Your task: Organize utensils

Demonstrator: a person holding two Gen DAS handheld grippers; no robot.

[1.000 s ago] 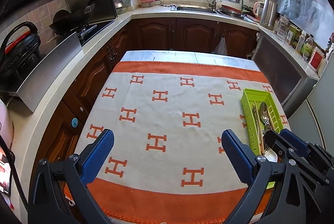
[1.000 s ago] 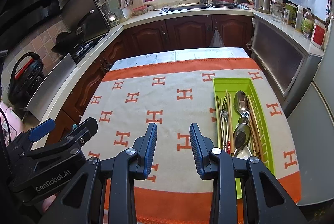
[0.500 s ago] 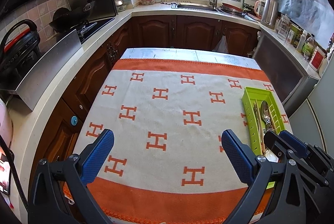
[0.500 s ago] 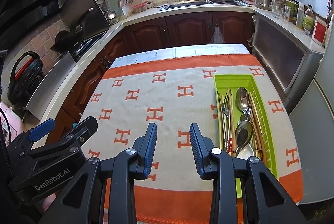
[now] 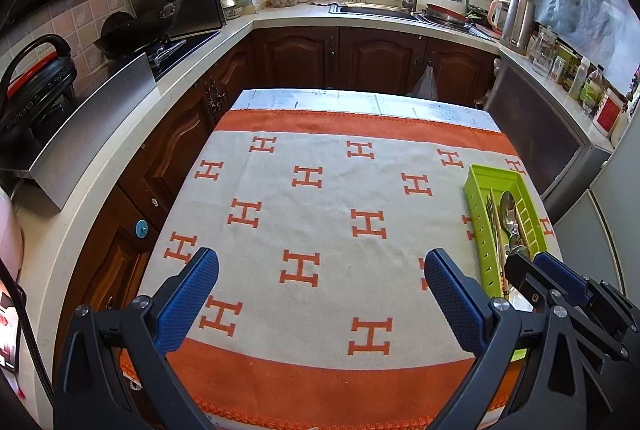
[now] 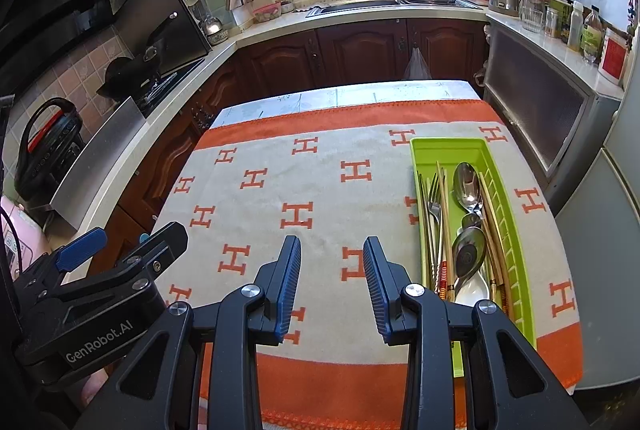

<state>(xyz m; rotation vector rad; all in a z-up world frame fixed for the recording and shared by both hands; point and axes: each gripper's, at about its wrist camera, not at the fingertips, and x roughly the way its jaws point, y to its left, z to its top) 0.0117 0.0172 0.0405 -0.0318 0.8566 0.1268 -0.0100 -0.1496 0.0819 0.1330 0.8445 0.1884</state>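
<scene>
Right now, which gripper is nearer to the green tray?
Right. The right gripper hovers just beside the green tray, open and empty; the left gripper is farther off, across the cloth.

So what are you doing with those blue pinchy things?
A person holds a tool in each hand above a table with an orange and cream cloth. The left tool and right tool are both open and hold nothing. The spoons, fork and chopsticks lie together in the green tray on the right side. No tool touches it.
</scene>
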